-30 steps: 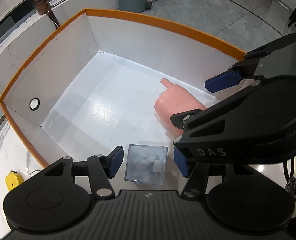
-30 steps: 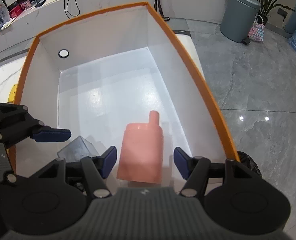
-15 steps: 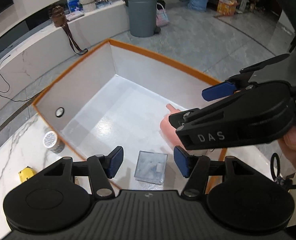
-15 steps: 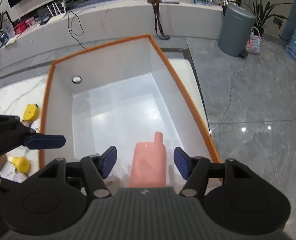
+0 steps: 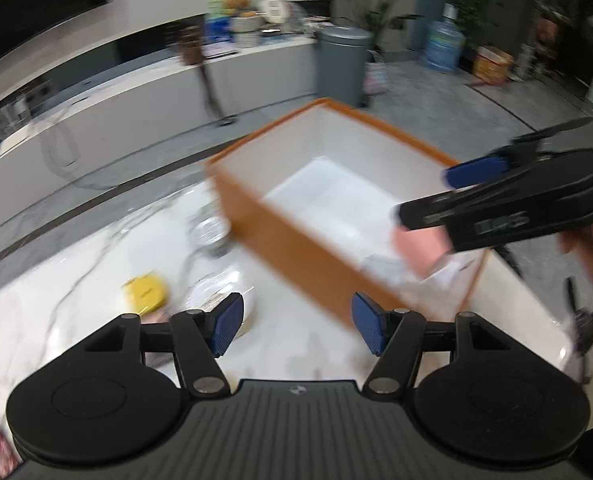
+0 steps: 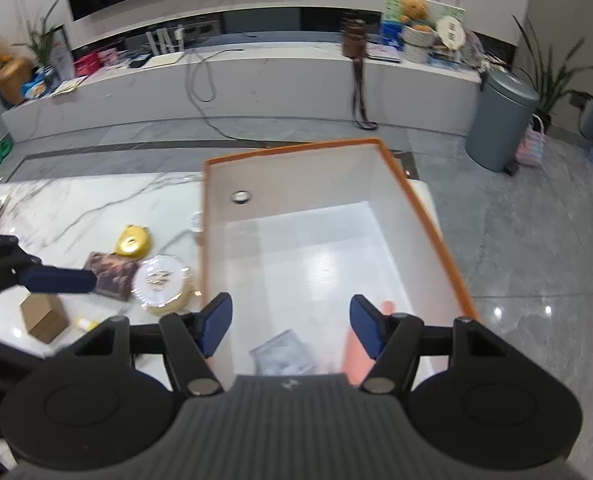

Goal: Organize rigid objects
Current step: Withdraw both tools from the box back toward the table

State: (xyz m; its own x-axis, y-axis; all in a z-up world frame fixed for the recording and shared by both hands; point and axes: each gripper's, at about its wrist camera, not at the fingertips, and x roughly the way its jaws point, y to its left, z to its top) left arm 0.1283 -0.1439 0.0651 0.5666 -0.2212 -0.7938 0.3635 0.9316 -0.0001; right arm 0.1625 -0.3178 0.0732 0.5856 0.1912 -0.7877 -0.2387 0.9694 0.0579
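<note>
The left gripper (image 5: 294,328) has its 2 blue pads well apart with nothing between them, and its jaws have just been opening wider; it hangs over the white marble table (image 5: 56,312), beside the outer wall of the box. The right gripper (image 6: 290,322) is also open and empty, its pads standing apart above the near end of the box. The box (image 6: 428,216) is orange outside and on its rim, white inside, and it stands on the table at its right end. Inside it, at the near end, lie 2 things: a small clear plastic case (image 6: 282,354) and, just beside it on the right, a pink bottle (image 6: 354,354) that is partly hidden behind the right pad. In the left wrist view the same pink bottle (image 5: 420,248) shows in the box under the right gripper (image 5: 476,172), but this view is blurred. On the table to the left of the box there are a yellow round thing (image 6: 132,242), a dark patterned card (image 6: 110,274), a round container with a clear lid (image 6: 160,280), a small brown cardboard box (image 6: 42,318) and a small can (image 6: 196,222) close to the box wall.
</note>
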